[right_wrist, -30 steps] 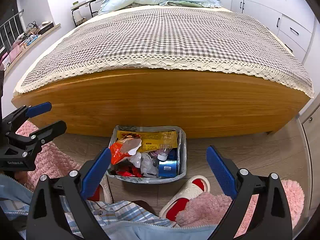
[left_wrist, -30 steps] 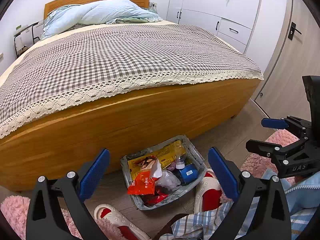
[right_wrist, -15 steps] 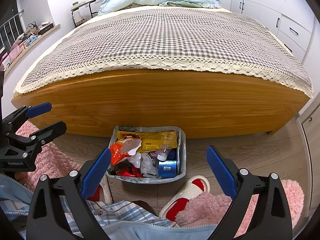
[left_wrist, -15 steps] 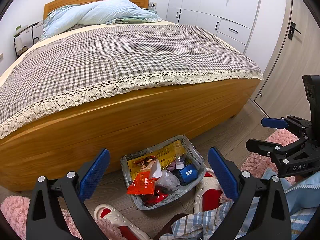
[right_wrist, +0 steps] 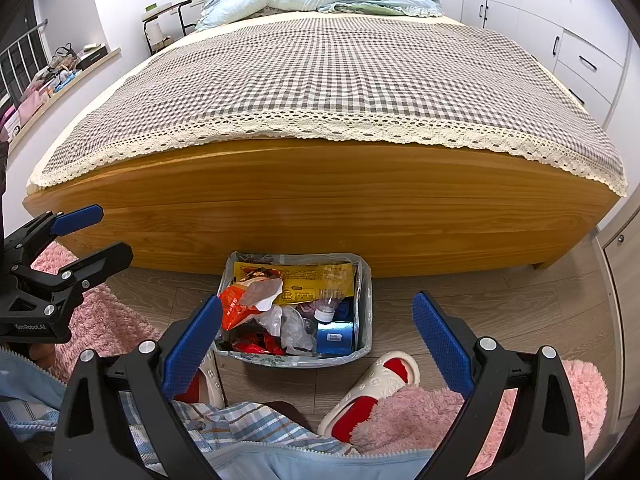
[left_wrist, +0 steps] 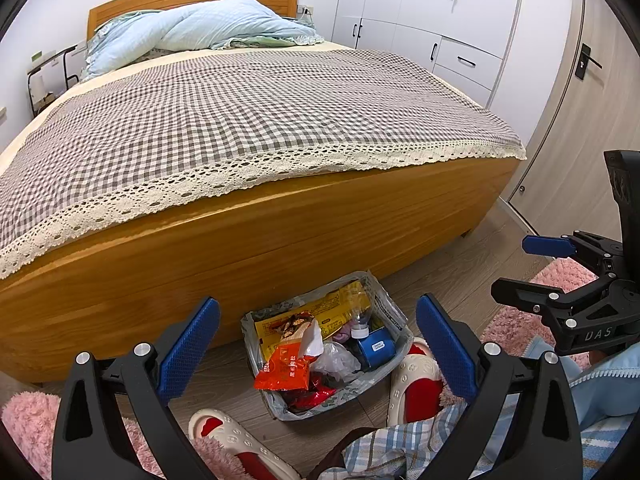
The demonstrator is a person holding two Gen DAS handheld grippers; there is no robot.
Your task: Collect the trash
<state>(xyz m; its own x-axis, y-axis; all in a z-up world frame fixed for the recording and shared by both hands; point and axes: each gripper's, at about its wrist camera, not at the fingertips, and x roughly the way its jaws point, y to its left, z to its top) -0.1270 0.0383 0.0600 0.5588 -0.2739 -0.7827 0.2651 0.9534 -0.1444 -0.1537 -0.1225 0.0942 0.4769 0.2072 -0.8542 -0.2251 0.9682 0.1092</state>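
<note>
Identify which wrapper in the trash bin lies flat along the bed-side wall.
The long yellow wrapper lies flat against the trash bin's bed-side wall; the orange wrapper is crumpled and torn open at the left.

A wooden bed (right_wrist: 320, 208) with a checked cover (right_wrist: 340, 72) fills the room. White cupboards (left_wrist: 432, 12) line the wall, pink rugs (right_wrist: 100, 320) lie on the wood floor (right_wrist: 520, 308).

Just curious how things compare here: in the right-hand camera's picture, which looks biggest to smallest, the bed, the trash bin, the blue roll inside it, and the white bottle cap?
1. Bed, by far.
2. Trash bin.
3. Blue roll.
4. White bottle cap, the smallest.
</note>
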